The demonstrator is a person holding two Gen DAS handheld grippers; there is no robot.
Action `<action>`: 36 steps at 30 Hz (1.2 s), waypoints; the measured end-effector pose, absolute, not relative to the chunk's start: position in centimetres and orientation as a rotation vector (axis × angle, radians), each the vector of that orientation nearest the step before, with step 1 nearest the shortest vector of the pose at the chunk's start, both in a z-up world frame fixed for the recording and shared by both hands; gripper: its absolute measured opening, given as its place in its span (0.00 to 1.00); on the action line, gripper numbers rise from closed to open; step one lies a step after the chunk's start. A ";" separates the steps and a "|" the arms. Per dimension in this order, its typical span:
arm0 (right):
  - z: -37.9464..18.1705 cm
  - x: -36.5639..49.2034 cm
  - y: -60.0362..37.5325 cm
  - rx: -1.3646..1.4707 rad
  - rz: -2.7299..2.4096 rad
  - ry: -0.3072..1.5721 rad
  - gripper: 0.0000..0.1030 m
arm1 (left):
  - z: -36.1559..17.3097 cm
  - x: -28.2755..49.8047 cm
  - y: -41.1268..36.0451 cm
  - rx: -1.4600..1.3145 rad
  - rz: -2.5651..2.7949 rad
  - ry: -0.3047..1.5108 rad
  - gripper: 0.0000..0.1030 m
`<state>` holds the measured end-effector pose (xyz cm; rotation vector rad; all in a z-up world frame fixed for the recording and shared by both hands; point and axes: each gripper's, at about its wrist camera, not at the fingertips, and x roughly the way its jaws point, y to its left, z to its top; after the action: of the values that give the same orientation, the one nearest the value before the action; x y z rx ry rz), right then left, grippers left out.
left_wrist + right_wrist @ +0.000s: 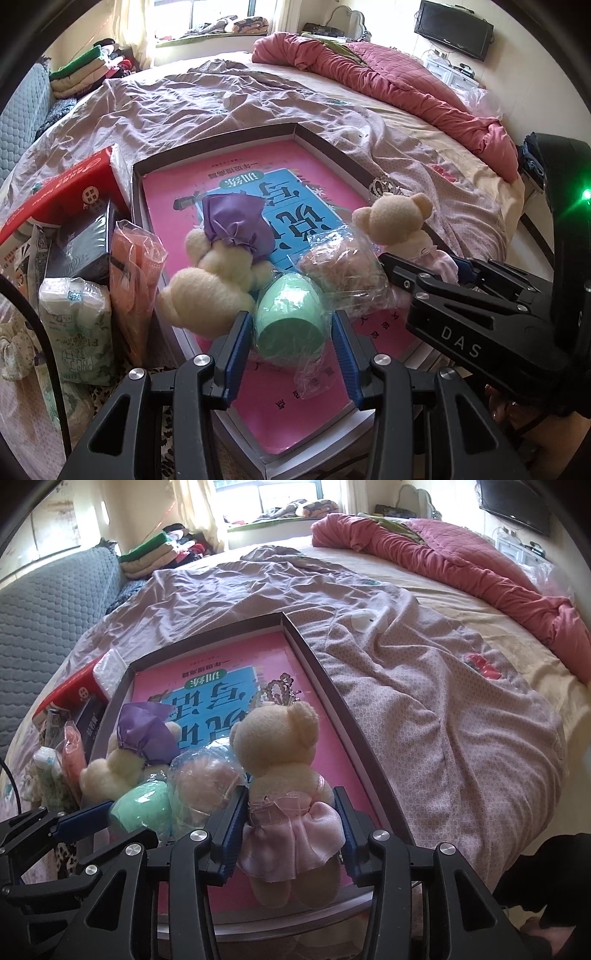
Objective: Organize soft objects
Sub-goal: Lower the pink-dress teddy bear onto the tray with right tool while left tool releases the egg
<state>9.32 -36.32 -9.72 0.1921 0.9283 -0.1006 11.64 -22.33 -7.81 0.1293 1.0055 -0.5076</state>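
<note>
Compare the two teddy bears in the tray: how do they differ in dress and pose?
The purple bear wears a purple skirt; the pink bear wears a pink one. The purple bear lies loose in the tray; the pink bear is upright, gripped by the right tool. Both are cream plush.

- L gripper (291,332) low in front, blue pads either side of a green egg-shaped sponge (290,319) in clear wrap; contact looks likely, can't be sure.
- Sponge sits in a shallow box (138,177) w/ a pink book (177,192) inside, on the bed (221,103).
- Bear in purple dress (221,258) lies just left of the sponge, touching it.
- R gripper (424,266) comes in from the right, by a 2nd cream bear (395,218); jaw state unclear.
- Wrapped pinkish ball (340,266) between the bears.
- Red box (62,192), packets (77,325) left of the box.
</note>
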 end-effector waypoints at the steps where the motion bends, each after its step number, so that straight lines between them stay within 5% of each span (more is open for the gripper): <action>1: -9.7 9.3 -36.3 0.190 -0.103 0.926 0.47 | -7.8 11.7 -22.3 0.127 -0.508 1.006 0.43; 19: -8.4 8.6 -36.9 0.198 -0.110 0.878 0.60 | -8.1 11.8 -22.6 0.092 -0.552 1.006 0.43; 36: -6.7 7.5 -37.6 0.224 -0.135 0.839 0.72 | -6.8 11.2 -22.0 0.057 -0.588 0.997 0.59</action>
<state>7.48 -37.63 -6.74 0.2236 0.8386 -0.1346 11.20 -21.96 -6.81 0.0566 0.9974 -0.5877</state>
